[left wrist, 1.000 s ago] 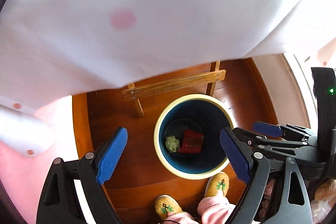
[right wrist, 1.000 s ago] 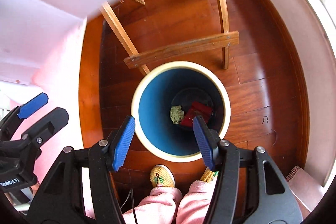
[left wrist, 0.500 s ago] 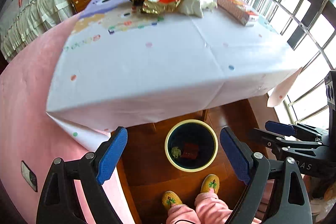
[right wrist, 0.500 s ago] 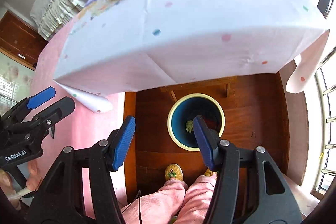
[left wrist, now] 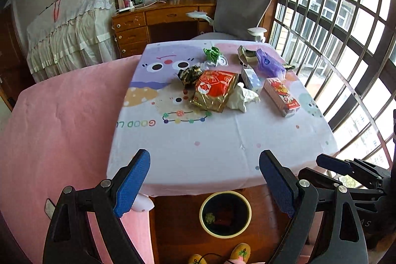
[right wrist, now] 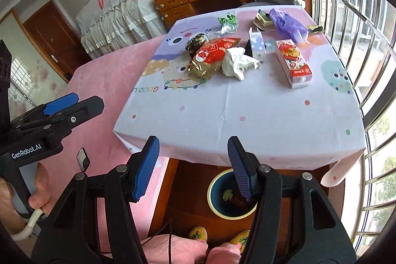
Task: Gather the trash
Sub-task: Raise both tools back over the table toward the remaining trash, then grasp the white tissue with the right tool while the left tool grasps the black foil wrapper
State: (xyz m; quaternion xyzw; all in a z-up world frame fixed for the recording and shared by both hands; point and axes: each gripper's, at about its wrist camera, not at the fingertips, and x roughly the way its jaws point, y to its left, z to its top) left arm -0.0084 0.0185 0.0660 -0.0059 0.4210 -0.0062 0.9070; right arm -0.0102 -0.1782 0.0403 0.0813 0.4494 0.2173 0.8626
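Trash lies on the far half of the cloth-covered table (left wrist: 222, 140): a red and gold snack bag (left wrist: 214, 90), a crumpled white tissue (left wrist: 242, 95), a red carton (left wrist: 282, 97), a purple plastic bag (left wrist: 268, 63) and a green wrapper (left wrist: 211, 52). A cream-rimmed blue bin (left wrist: 225, 213) stands on the floor under the table's near edge, holding a green scrap and a red piece. My left gripper (left wrist: 206, 186) hangs open and empty above the bin. The right gripper (right wrist: 193, 166) is open and empty too, above the near edge, with the bin (right wrist: 231, 196) below it.
A pink bedspread (left wrist: 61, 140) lies left of the table. Behind the table are a grey office chair (left wrist: 237, 6), a wooden desk (left wrist: 163, 19) and bookshelves. A barred window (left wrist: 334, 29) runs along the right. Slippered feet (right wrist: 198, 234) stand by the bin.
Both grippers have risen from just above the bin to above table height, so the tabletop and its trash have come into view. Both stayed open and empty.
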